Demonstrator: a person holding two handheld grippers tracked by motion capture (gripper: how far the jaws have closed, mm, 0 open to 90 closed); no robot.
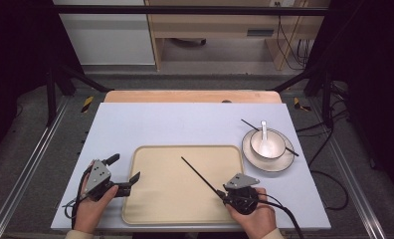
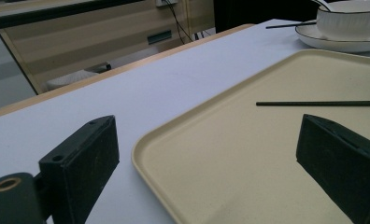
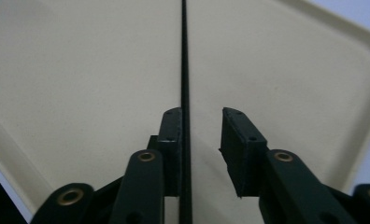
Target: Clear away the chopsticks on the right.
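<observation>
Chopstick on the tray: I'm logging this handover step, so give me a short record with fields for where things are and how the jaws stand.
chopstick: black, lying on the beige tray, between the right gripper's parted jaws
right gripper: open, beside the stick
left gripper: open, at the tray's left edge
second chopstick: across the plate under the bowl
spoon: in the bowl
</observation>
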